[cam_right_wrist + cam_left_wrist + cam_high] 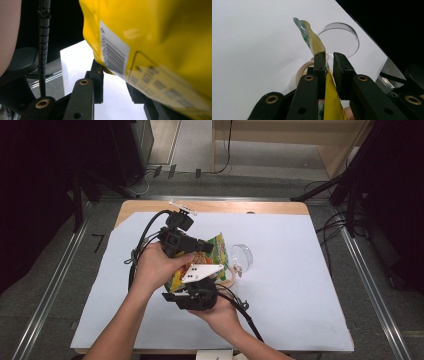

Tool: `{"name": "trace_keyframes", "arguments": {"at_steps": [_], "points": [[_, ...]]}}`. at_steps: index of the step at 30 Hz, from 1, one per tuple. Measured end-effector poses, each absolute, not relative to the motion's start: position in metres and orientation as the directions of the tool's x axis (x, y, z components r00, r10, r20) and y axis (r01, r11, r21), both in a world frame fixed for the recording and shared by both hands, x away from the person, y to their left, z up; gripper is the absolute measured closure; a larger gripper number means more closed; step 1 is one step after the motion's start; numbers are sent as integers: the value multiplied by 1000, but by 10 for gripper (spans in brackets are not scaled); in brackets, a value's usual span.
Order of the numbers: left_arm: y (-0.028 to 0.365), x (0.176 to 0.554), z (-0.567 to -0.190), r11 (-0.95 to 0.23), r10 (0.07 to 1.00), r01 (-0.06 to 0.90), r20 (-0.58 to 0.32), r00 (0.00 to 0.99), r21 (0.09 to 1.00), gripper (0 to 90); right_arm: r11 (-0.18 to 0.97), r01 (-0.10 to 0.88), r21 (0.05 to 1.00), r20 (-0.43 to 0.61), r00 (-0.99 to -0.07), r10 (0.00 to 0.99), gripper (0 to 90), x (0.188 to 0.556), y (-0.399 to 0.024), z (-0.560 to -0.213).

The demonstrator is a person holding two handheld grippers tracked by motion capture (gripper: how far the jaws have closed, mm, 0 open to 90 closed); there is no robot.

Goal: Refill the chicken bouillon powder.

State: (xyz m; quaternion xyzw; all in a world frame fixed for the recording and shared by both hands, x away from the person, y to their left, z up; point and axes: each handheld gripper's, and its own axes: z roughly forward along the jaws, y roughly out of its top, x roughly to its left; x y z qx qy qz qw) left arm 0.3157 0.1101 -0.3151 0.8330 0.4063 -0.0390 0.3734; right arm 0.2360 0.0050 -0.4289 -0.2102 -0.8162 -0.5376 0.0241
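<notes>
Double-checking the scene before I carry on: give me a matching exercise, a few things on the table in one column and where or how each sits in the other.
Things:
1. snack bag
2. clear bowl
3. tape roll
4. left gripper

States:
a. beige ring lying flat on the white sheet
b. lying on its side, open mouth showing
c. yellow, lifted between both grippers
d. jaws pinching the bag's thin edge

Pairs: 1-c, 2-b, 3-a, 4-d

- Left gripper (pixel 329 62): black jaws with blocky pads, brass-ringed pivot holes along the links, a black cable looping off its body.
- Right gripper (pixel 113 82): the same black jaws, a ribbed black cable, a white three-cornered plate on top.
- Forearms bare, no sleeves.
</notes>
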Motion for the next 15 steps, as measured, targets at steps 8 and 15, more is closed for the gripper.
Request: {"name": "trace_keyframes", "arguments": {"at_steps": [8,15], "points": [[110,316,-316,-387,647,709,-374,664,590,813,333,370,867,267,-910,316,711,235,5,-429],[111,317,-316,-387,646,711,-378,663,587,813,338,367,867,262,-912,317,710,236,5,-429]]}}
